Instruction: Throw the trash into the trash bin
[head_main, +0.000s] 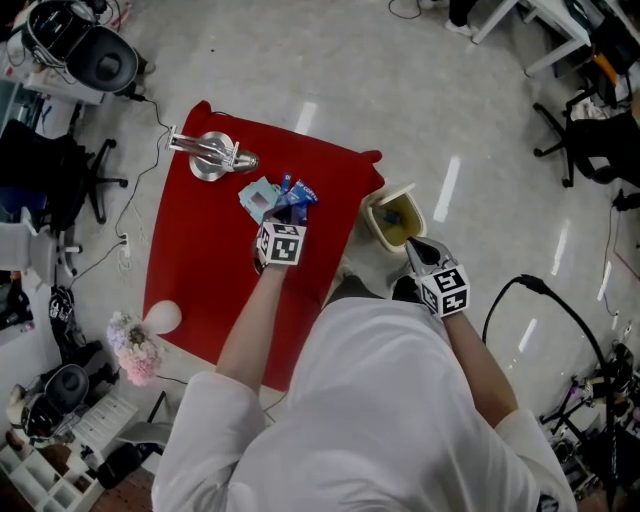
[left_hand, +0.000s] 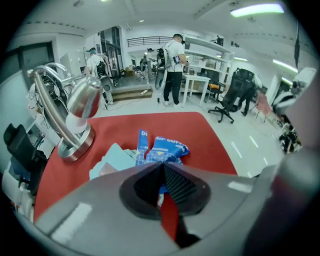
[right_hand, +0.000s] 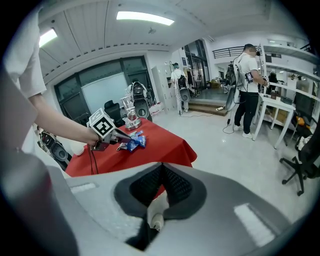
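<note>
left gripper (head_main: 284, 222) clamped on blue wrapper (head_main: 298, 194) edge only; thin pinch may slip before bin (head_main: 376, 224) at 3 o'clock; right gripper (head_main: 413, 246) closed, crowding bin mouth

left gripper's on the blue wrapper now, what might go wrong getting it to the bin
1. The left gripper seems to pinch only the near edge of the blue wrapper, so it may slip out when lifted.
2. The light blue carton lies against the wrapper and might get dragged along.
3. The trash bin has a small opening, and the right gripper sits right by it, so the two grippers could crowd each other.
</note>
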